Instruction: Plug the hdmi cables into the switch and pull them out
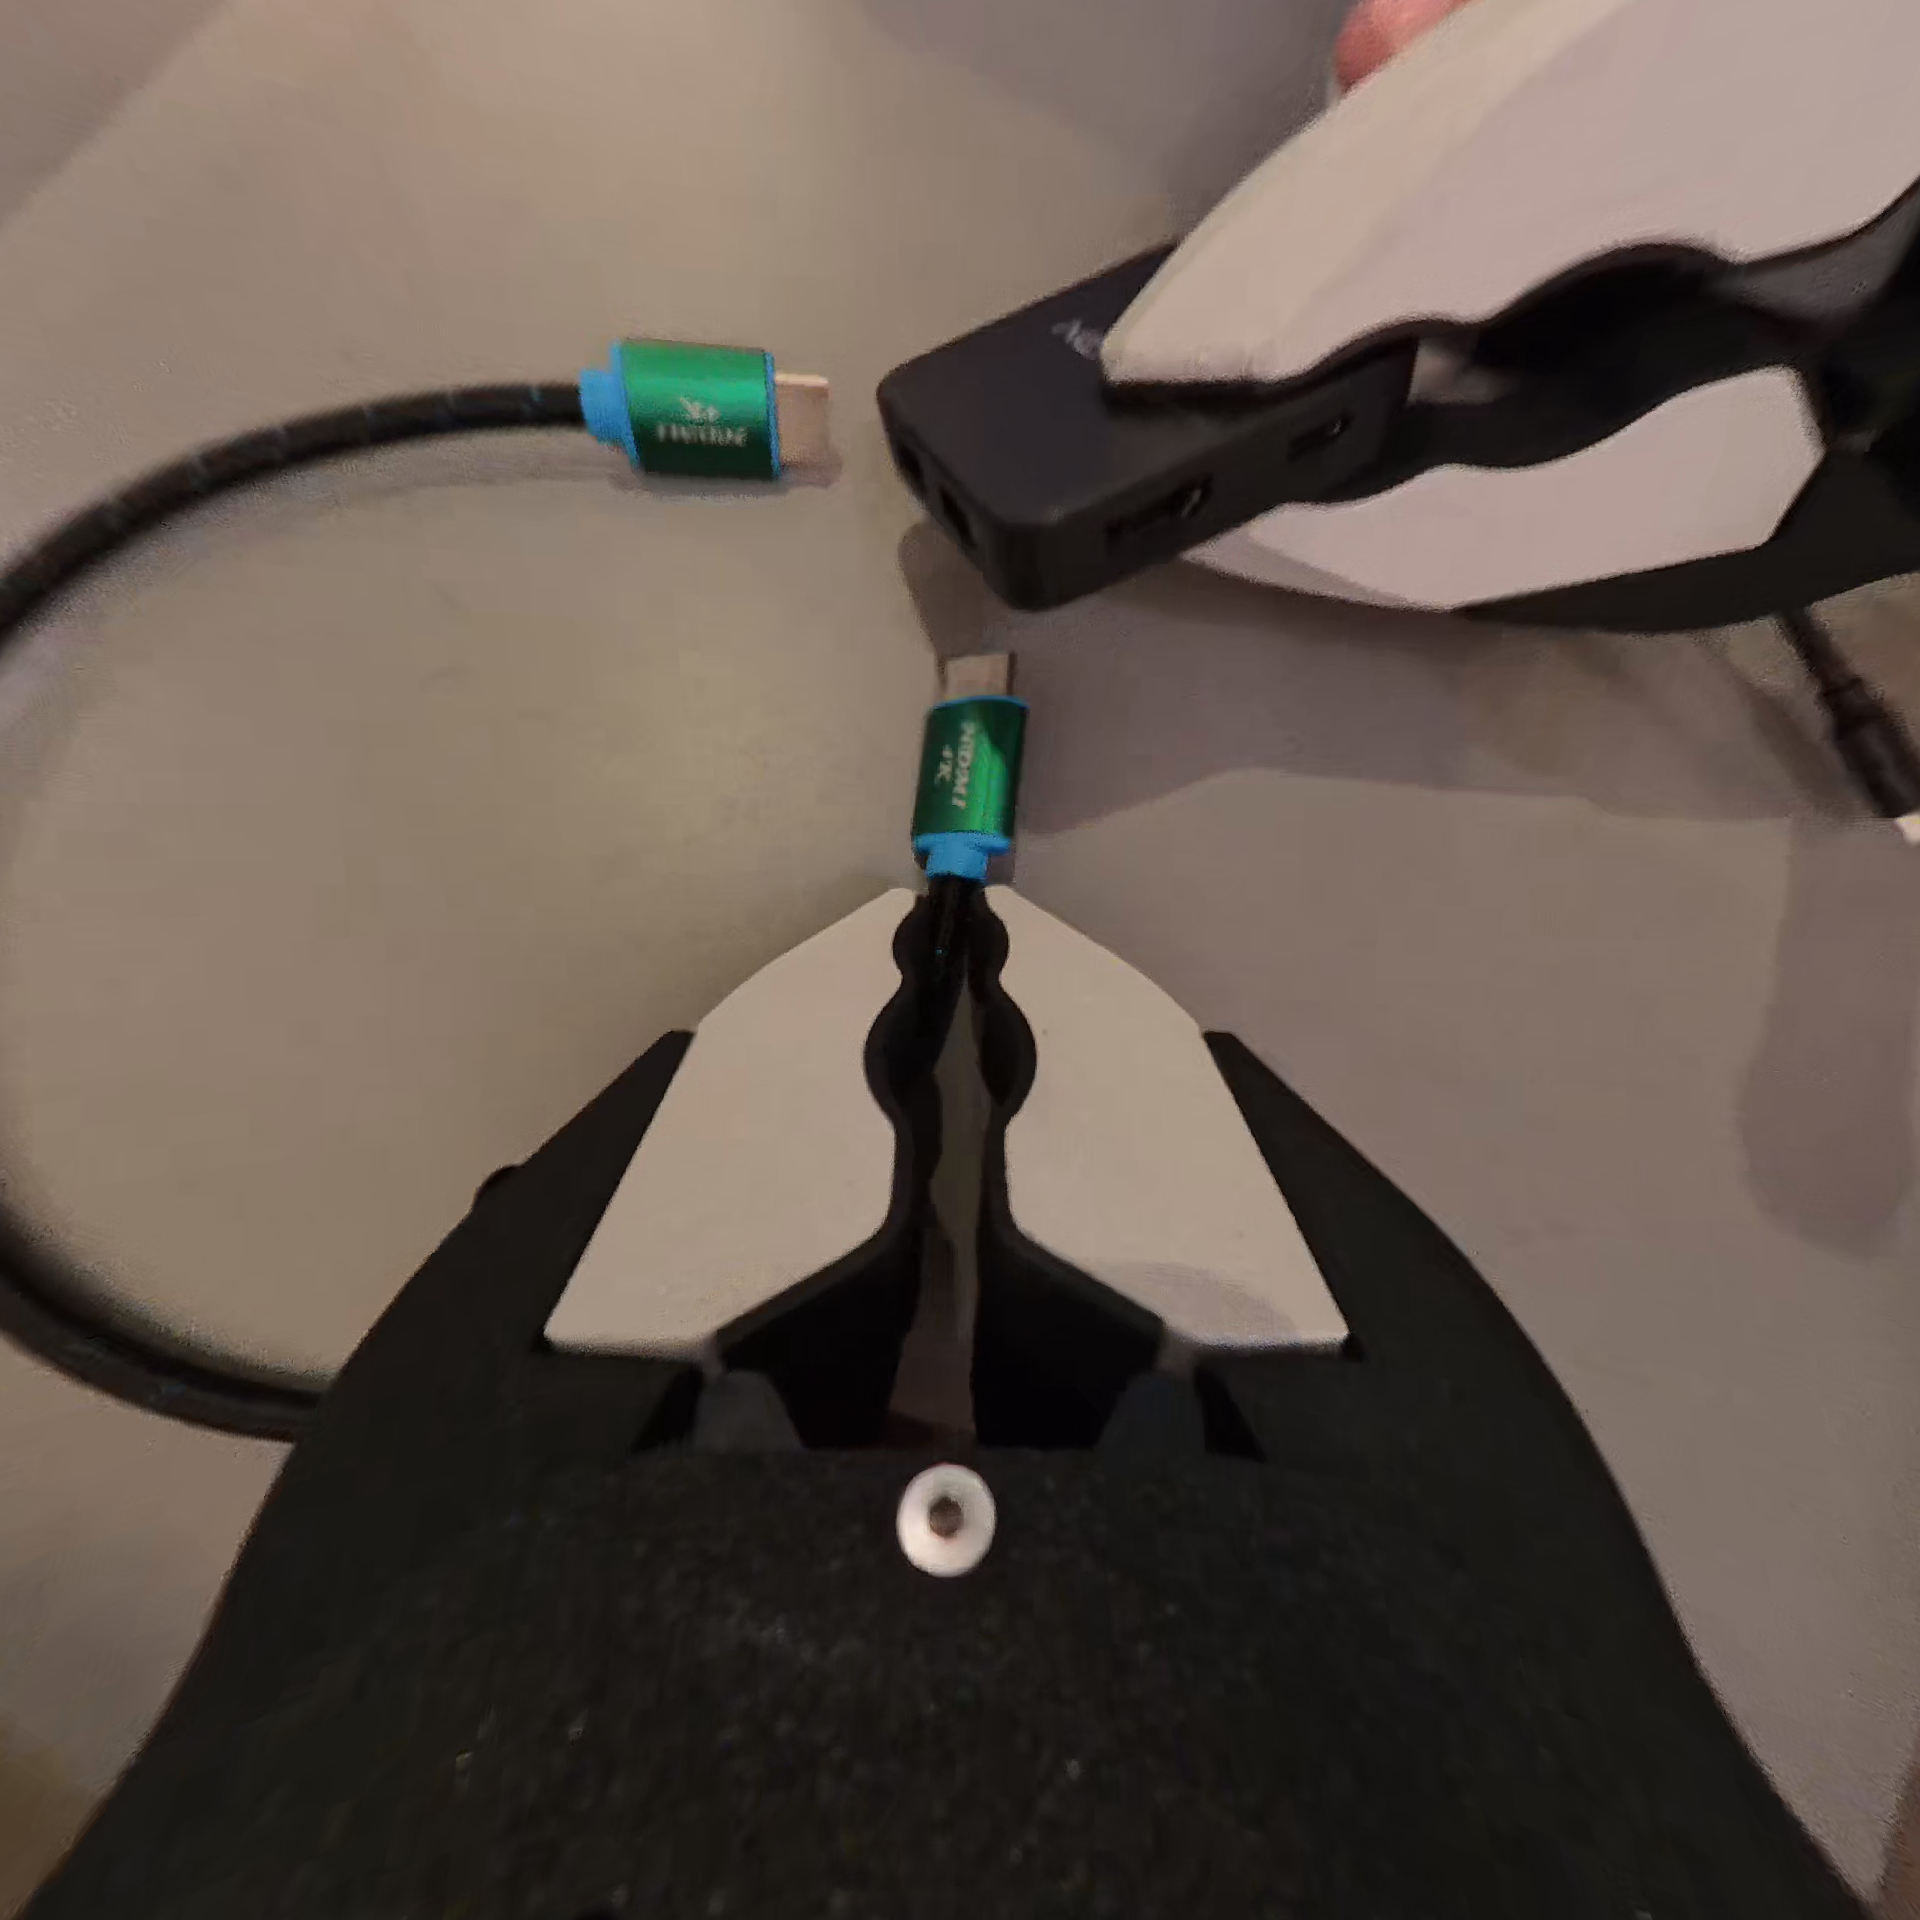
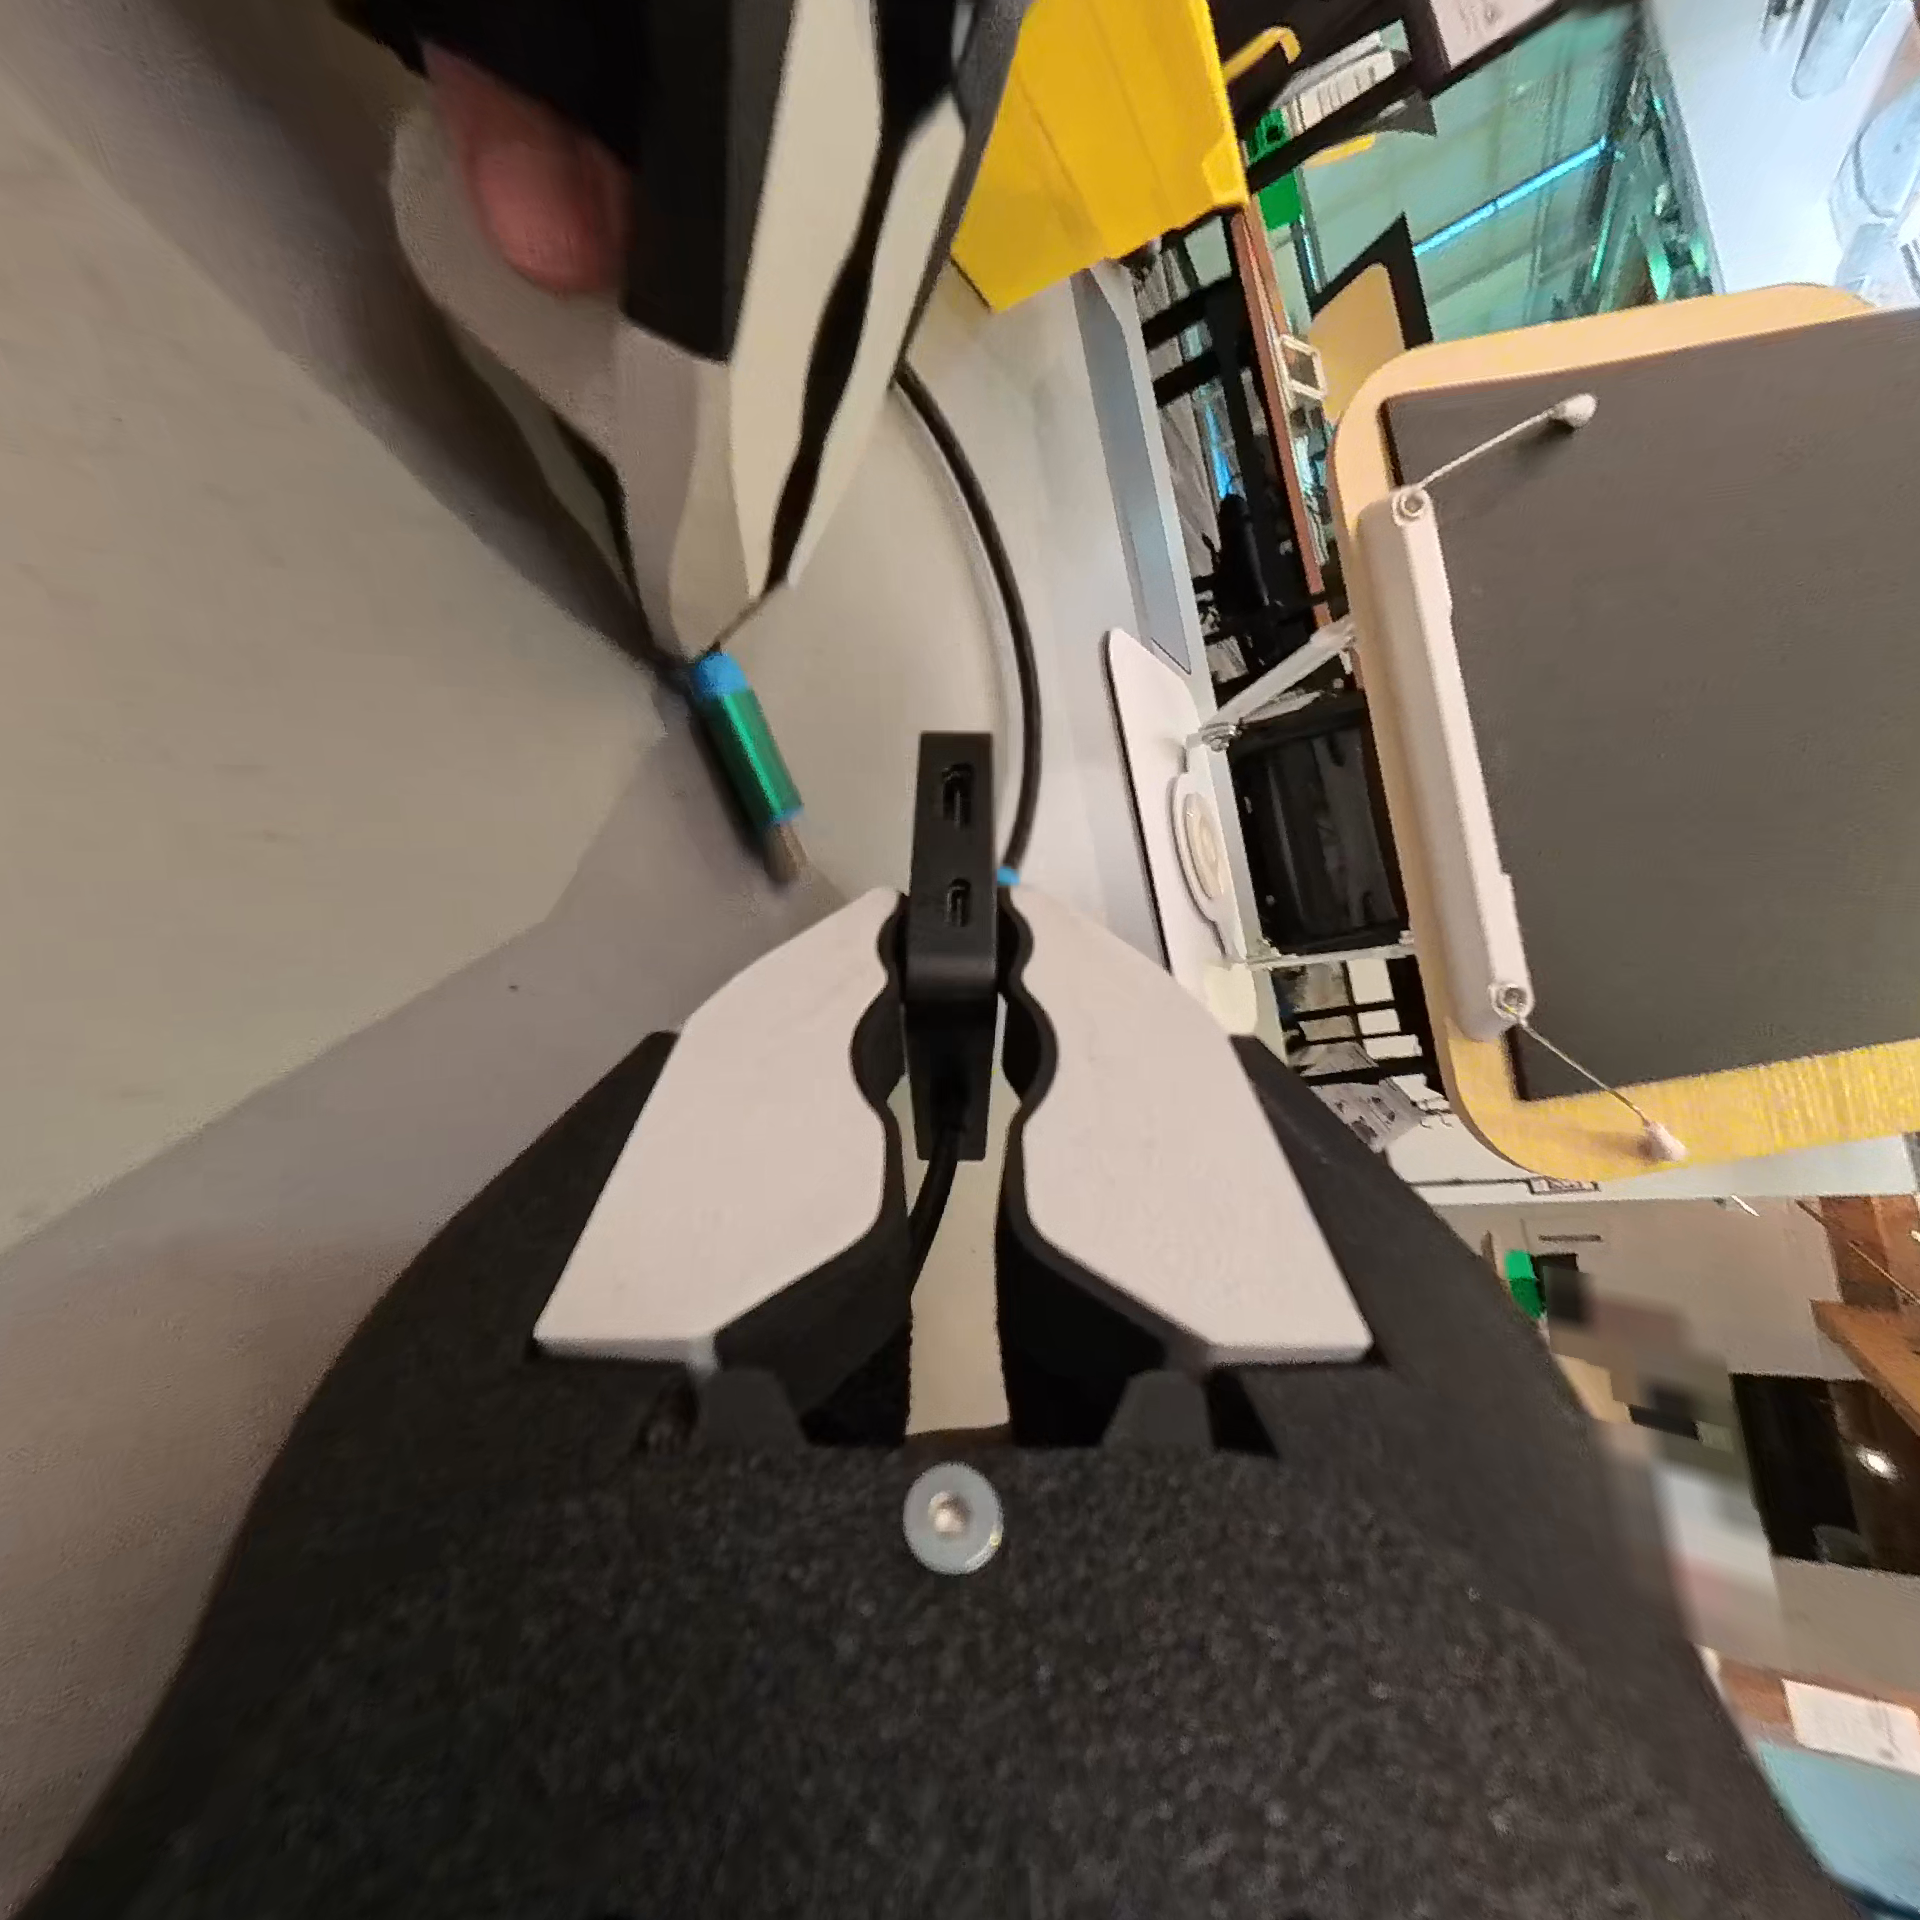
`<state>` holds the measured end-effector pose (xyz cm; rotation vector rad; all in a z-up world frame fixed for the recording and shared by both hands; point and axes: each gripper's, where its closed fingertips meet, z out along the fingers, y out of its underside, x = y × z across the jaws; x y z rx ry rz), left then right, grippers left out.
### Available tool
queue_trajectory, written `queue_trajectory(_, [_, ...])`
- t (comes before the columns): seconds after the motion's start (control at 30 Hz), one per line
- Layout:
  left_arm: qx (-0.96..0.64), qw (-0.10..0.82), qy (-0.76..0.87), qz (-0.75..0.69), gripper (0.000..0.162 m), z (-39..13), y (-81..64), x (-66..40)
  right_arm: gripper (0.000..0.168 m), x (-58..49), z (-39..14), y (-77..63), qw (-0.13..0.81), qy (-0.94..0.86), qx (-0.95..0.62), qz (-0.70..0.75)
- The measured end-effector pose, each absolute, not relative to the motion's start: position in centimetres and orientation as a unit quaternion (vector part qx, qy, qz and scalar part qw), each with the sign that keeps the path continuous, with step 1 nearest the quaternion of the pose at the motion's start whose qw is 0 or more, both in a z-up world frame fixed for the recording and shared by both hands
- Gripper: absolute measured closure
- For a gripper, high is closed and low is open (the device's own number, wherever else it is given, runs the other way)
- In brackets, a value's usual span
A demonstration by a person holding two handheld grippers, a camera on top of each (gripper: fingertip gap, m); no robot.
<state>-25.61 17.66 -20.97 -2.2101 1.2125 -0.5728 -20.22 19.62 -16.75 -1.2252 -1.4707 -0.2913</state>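
Note:
My left gripper (image 1: pixel 951 894) is shut on the braided black cable just behind a green HDMI plug (image 1: pixel 968 767) with a blue collar. The plug's metal tip points up toward the black switch (image 1: pixel 1049 468), a short gap below it. My right gripper (image 2: pixel 948 935) is shut on the switch (image 2: pixel 951 862), held on edge with its ports showing. In the left wrist view the right gripper (image 1: pixel 1195 457) clamps the switch from the right. A second green HDMI plug (image 1: pixel 701 410) lies on the table, its tip pointing at the switch's left end. The held plug also shows in the right wrist view (image 2: pixel 750 769).
The grey table (image 1: pixel 416 779) carries the second cable's black loop (image 1: pixel 156 488) at the left. The switch's own lead (image 1: pixel 1849 727) trails off to the right. A yellow bin (image 2: pixel 1101 135) and a wood-edged board (image 2: pixel 1662 727) stand beyond the table's edge. There is about 7 cm between the tips of the two grippers.

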Motion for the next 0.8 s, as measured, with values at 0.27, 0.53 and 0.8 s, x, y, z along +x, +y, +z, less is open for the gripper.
queue_trajectory(0.27, [-0.765, 0.346, 0.543, 0.032, 0.157, -16.7, 16.9, -26.2, 0.155, -19.6, -17.5, 20.7, 0.543, -0.626, -0.523, -0.197])
queue_trajectory(0.53, [-0.746, 0.347, 0.565, 0.068, 0.157, -17.3, 16.2, -25.7, 0.155, -20.5, -17.5, 19.9, 0.545, -0.639, -0.492, -0.228])
queue_trajectory(0.8, [-0.737, 0.338, 0.574, 0.114, 0.157, -17.7, 16.4, -25.6, 0.155, -20.3, -17.7, 20.0, 0.537, -0.646, -0.475, -0.261])
